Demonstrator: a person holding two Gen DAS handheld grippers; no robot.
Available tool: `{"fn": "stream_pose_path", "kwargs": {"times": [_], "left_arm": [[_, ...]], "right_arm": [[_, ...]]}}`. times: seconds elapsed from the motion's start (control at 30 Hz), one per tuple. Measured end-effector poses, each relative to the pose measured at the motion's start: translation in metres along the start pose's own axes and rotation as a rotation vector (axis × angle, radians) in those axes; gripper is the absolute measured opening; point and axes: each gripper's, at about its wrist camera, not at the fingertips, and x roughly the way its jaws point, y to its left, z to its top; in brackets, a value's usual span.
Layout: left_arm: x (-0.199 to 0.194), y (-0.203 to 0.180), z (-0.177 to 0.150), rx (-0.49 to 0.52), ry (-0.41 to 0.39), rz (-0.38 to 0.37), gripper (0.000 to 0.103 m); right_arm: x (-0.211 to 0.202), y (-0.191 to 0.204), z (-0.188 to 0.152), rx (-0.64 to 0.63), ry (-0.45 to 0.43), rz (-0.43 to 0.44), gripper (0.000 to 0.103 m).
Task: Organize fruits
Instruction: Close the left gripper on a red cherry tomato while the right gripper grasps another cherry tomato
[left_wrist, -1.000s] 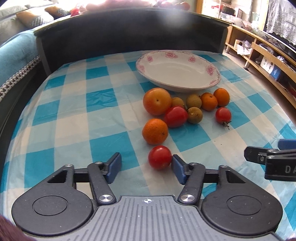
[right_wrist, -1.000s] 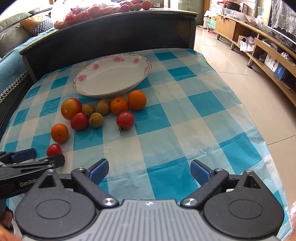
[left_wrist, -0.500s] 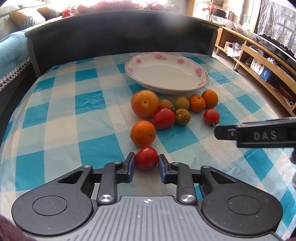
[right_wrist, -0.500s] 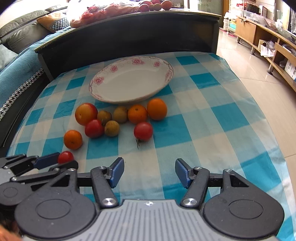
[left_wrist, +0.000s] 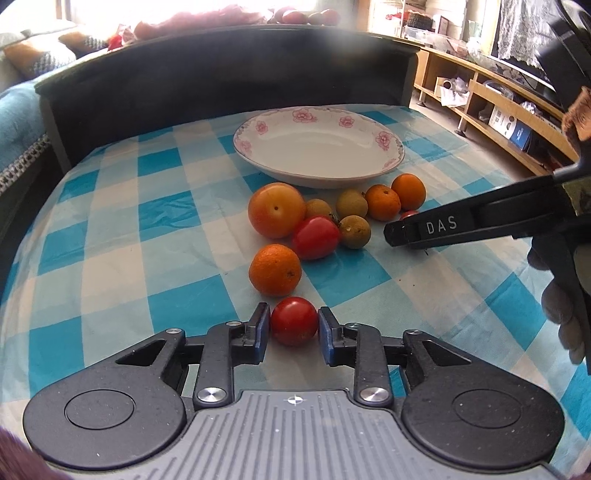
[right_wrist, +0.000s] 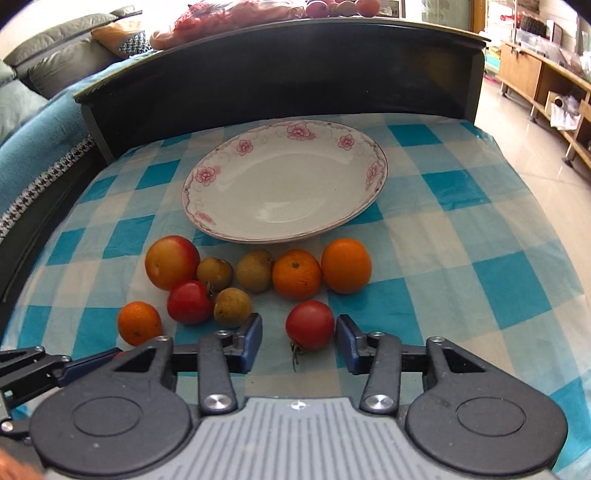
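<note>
Between our right fingers (right_wrist: 299, 341), just closing but not yet touching, sits a tomato (right_wrist: 309, 325); our left fingers (left_wrist: 293, 334) already pinch another tomato (left_wrist: 294, 320), the plate (right_wrist: 376, 173) straight ahead.

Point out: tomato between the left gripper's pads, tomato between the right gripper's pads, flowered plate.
Left-gripper tomato (left_wrist: 294, 320), left wrist view, middle of its red skin.
Right-gripper tomato (right_wrist: 309, 324), right wrist view, middle of its red skin.
Flowered plate (right_wrist: 296, 131), right wrist view, pink flower on its far rim.
</note>
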Motion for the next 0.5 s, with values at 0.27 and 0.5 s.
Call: {"fn": "stream_pose_path", "kwargs": {"times": [0.27, 0.5], "left_arm": [[-0.0005, -0.0052, -0.0029, 0.044, -0.015, 0.014, 0.035], [-0.0033, -0.0051, -0.0024, 0.049, 0.000, 0.010, 0.033]], "right_arm": [[-0.0033, 0.0023, -0.0026, -0.043, -0.004, -0.021, 0.032], [-0.0094, -0.0007, -0.0069, -0.035, 0.005, -0.006, 0.032]]}}
